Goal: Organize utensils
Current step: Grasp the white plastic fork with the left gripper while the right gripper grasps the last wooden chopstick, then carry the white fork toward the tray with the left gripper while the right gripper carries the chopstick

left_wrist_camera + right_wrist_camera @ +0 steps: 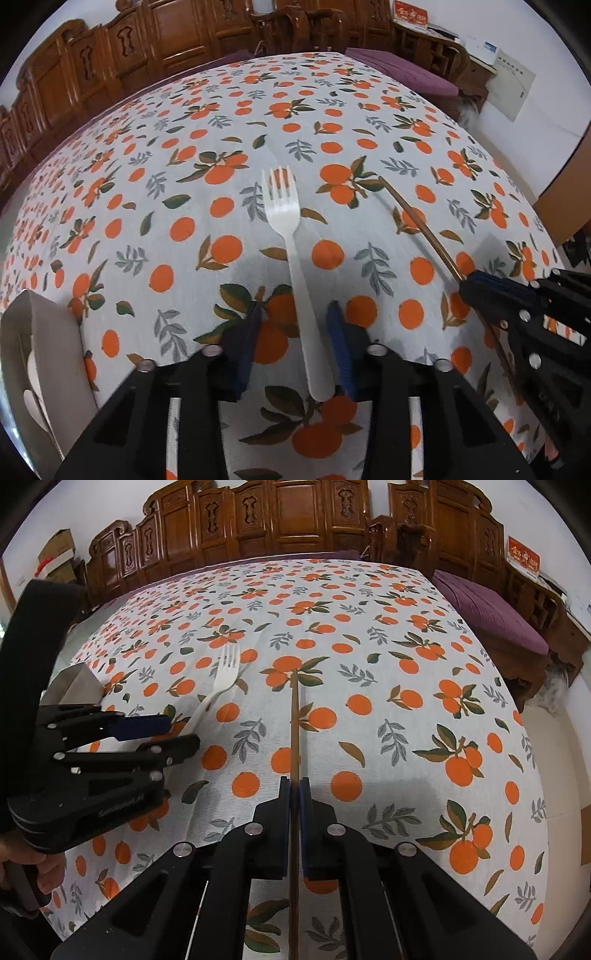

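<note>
The left gripper (293, 347) stands open astride the handle of the flat white plastic fork (291, 266), which lies on the orange-printed cloth of the table (184, 155) at frame centre, tines pointing away. The right gripper (294, 823) is clamped on a thin brown wooden chopstick (294, 731), centre of its view. A white paper box (44, 354) sits at the lower left edge. The step in hand seems to be grasping the fork: lower squarely, keep the handle centred between the pads, close low near the cloth so the thin plastic cannot slip or tilt
</note>
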Action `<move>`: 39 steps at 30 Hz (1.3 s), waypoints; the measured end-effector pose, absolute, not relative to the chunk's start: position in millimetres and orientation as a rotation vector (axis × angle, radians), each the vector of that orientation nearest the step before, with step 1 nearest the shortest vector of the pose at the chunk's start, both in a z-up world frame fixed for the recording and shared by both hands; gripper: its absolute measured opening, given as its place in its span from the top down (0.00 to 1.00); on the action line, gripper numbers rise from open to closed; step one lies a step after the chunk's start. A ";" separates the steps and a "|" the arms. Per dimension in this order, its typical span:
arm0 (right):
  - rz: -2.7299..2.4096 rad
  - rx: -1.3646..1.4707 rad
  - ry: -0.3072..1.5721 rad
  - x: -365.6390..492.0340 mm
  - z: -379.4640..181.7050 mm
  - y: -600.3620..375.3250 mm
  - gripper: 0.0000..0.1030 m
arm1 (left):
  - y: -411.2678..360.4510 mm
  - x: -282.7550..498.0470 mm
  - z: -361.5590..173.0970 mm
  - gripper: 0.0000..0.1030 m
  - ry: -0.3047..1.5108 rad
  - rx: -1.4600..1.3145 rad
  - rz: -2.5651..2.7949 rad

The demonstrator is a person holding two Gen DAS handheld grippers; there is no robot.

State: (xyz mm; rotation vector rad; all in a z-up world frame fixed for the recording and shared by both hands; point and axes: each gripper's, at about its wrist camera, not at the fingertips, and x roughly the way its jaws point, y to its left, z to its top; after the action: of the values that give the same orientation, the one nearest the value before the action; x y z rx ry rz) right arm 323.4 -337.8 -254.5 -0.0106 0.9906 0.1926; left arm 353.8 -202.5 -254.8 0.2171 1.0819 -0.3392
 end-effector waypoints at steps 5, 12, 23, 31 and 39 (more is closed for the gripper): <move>0.201 -0.013 0.987 322.2 -254.2 -334.5 0.94 | -202.0 349.7 -253.5 0.91 1.091 0.241 -0.346; 0.217 -0.014 0.983 319.9 -253.8 -329.5 0.94 | -184.4 333.9 -247.2 0.91 1.097 0.228 -0.347; 0.235 -0.032 0.975 310.8 -250.4 -314.2 0.94 | -160.4 303.5 -218.7 0.91 1.044 0.196 -0.356; 0.259 -0.062 0.958 298.1 -242.7 -295.6 0.94 | -141.6 281.7 -200.2 0.91 1.002 0.181 -0.353; 0.289 -0.091 0.943 288.2 -236.2 -277.9 0.94 | -115.0 265.2 -180.9 0.91 0.955 0.175 -0.333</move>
State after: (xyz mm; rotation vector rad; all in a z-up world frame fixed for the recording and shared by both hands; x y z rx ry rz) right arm 288.2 -277.9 -236.2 -0.0915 0.9426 0.2888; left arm 265.2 -115.0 -180.9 0.1753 0.9550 -0.3335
